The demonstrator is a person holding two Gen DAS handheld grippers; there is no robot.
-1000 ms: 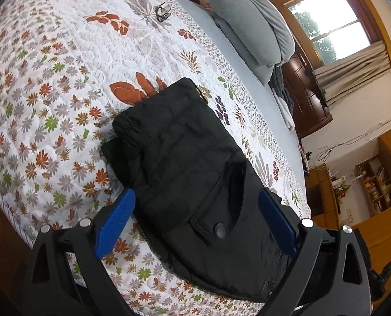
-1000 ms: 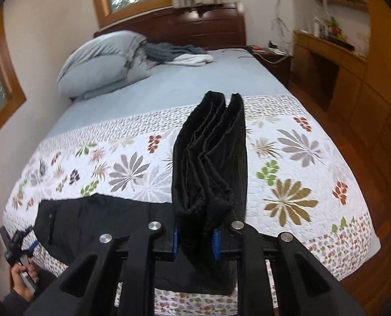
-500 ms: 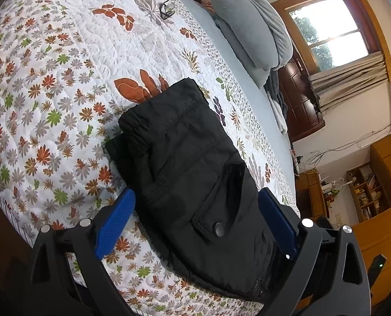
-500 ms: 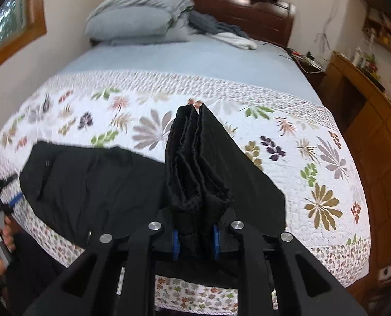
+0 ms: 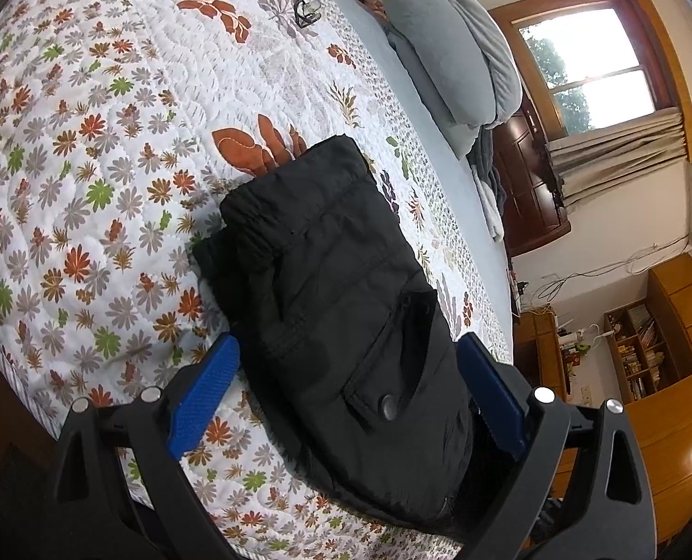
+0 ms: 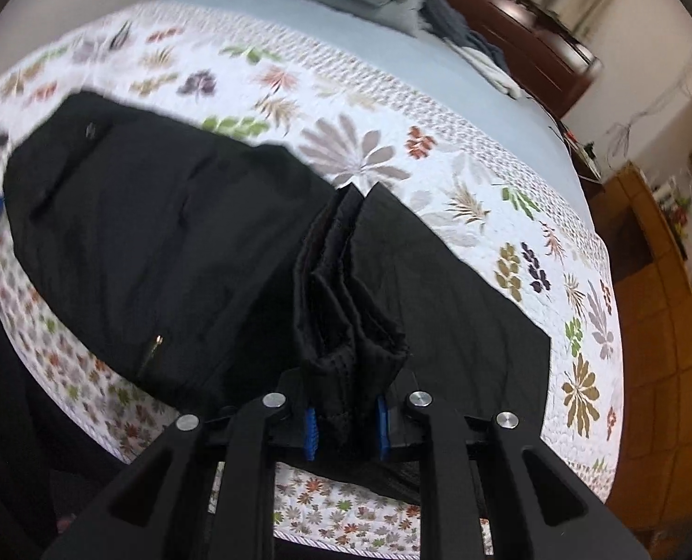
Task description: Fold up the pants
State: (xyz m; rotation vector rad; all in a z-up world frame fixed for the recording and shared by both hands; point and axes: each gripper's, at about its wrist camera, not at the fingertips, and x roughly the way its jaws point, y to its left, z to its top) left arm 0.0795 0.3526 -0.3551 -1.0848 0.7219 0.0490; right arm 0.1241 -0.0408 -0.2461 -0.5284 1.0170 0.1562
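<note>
Pants (image 6: 168, 233) hems bunched, pinched in right tool (image 6: 344, 429); left tool (image 5: 346, 389) agape, empty.

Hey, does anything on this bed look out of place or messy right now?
Only one small thing: a black clip lies loose on the floral quilt, far from the black pants. The pants' bunched end is just pinched in the right gripper mid-fold.

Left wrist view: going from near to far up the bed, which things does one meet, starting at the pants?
Black pants → flowered quilt → small black clip lying on the quilt → grey pillows at the head of the bed.
</note>
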